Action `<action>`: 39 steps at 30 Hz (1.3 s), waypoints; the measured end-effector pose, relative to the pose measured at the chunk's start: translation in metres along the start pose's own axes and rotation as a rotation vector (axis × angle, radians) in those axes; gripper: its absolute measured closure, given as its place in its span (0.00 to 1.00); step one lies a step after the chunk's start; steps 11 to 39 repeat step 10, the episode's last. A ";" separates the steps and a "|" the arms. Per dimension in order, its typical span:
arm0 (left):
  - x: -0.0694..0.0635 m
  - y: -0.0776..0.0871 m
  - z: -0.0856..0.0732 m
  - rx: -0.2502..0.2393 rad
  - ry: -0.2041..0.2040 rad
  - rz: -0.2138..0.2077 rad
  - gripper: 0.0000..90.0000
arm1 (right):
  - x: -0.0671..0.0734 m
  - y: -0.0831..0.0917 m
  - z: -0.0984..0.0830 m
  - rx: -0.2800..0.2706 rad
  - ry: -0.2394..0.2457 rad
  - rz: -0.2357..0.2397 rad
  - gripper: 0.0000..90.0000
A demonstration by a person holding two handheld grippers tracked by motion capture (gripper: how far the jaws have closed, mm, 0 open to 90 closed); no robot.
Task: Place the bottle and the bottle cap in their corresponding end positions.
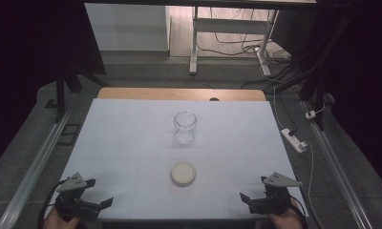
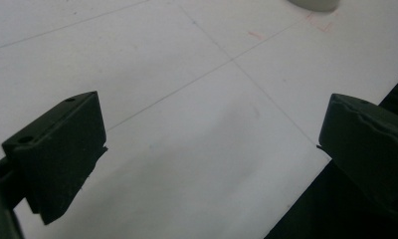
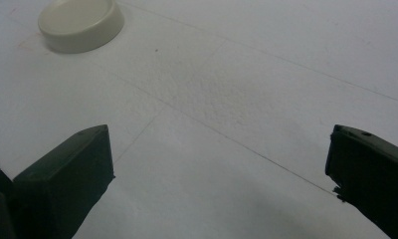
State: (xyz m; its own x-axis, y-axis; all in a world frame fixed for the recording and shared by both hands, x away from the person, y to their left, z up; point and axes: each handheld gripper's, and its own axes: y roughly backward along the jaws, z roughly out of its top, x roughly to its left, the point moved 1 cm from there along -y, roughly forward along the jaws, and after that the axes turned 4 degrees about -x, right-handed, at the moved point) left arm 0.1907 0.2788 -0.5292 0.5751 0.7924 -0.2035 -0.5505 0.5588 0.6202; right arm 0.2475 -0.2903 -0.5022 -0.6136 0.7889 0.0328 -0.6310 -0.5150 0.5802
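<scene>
A clear glass jar (image 1: 185,126) stands upright and uncapped near the middle of the white table (image 1: 132,138). A round cream lid (image 1: 183,173) lies flat on the table in front of the jar, apart from it. My left gripper (image 1: 99,192) rests at the near left corner, open and holding nothing. My right gripper (image 1: 254,189) rests at the near right corner, also open and holding nothing. In the left gripper view the gripper (image 2: 212,129) has its jaws wide apart over bare table, with the lid's edge (image 2: 314,4) at the top. In the right gripper view the gripper (image 3: 219,159) is wide open, with the lid (image 3: 81,24) at the upper left.
A wooden strip (image 1: 179,94) borders the table's far edge. On the floor to the right lie a white power strip (image 1: 294,140) and cables. Metal rails run along both sides of the table. A white desk frame (image 1: 227,28) stands farther back.
</scene>
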 end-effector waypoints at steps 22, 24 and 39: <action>0.001 0.002 -0.004 0.022 0.021 0.039 0.00 | -0.002 0.010 -0.005 0.003 -0.030 -0.020 0.00; 0.001 0.002 -0.004 0.022 0.021 0.039 0.00 | -0.002 0.010 -0.005 0.003 -0.030 -0.020 0.00; 0.001 0.002 -0.004 0.022 0.021 0.039 0.00 | -0.002 0.010 -0.005 0.003 -0.030 -0.020 0.00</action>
